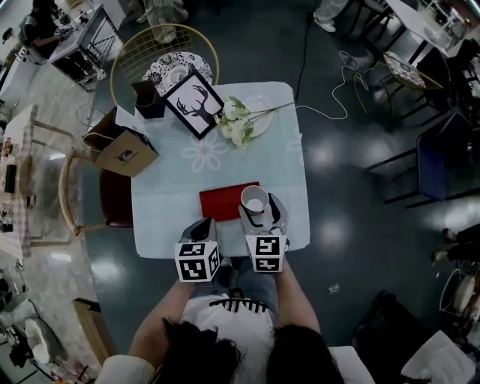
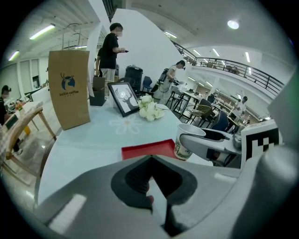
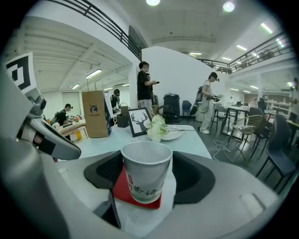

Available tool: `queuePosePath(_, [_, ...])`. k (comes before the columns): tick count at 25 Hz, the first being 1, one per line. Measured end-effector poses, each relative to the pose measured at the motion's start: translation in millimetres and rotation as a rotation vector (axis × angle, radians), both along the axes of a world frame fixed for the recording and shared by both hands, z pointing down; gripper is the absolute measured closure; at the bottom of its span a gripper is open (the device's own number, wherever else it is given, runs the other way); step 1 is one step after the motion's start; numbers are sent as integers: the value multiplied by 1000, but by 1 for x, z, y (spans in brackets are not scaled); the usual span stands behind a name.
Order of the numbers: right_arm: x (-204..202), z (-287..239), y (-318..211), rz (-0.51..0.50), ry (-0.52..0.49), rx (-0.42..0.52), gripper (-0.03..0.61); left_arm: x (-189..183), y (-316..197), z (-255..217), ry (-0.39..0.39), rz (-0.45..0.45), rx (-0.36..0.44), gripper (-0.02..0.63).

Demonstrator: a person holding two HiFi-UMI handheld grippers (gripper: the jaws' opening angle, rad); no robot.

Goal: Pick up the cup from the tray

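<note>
Café hall — pale table (image 1: 169,202) on a dark, glossy floor (image 1: 352,165).
Wire chair (image 1: 169,67) at eleven o'clock, blue chair (image 1: 442,161) at three; white walls (image 3: 182,70), perhaps a mezzanine railing (image 3: 261,49) — ceiling lights (image 3: 152,2) overhead.

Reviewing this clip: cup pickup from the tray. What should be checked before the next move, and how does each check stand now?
1. Paper cup sits between the right gripper jaws: ok, the pads seem to meet both its sides.
2. Cup upright: ok.
3. Cup empty: ok, the head view shows only a white inside.
4. Cup lifted clear of the red tray: cannot tell; its base shows over the tray's near right corner.
5. Left gripper out of the way: ok, shut on nothing, beside the tray.
6. Flowers and picture frame clear of the cup: ok, both stand at the table's far side.
</note>
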State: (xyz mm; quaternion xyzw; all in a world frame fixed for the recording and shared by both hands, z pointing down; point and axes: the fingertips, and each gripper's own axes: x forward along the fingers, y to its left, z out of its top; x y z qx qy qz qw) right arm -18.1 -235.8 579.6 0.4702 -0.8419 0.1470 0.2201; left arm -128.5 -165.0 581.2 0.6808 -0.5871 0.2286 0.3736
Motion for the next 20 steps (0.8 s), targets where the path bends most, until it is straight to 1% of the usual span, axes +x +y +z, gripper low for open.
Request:
queuePosePath(9, [71, 5, 0, 149, 31, 19, 229, 36, -13, -3, 0, 102, 19, 614])
queuePosePath(13, [100, 8, -1, 205, 56, 51, 230, 57, -16, -3, -3, 147, 23, 614])
queuePosePath(17, [118, 14, 0, 248, 51, 62, 231, 73, -18, 1, -19, 202, 18, 614])
queuePosePath(20, [126, 26, 4, 265, 58, 55, 232, 81, -20, 5, -32, 223, 13, 614])
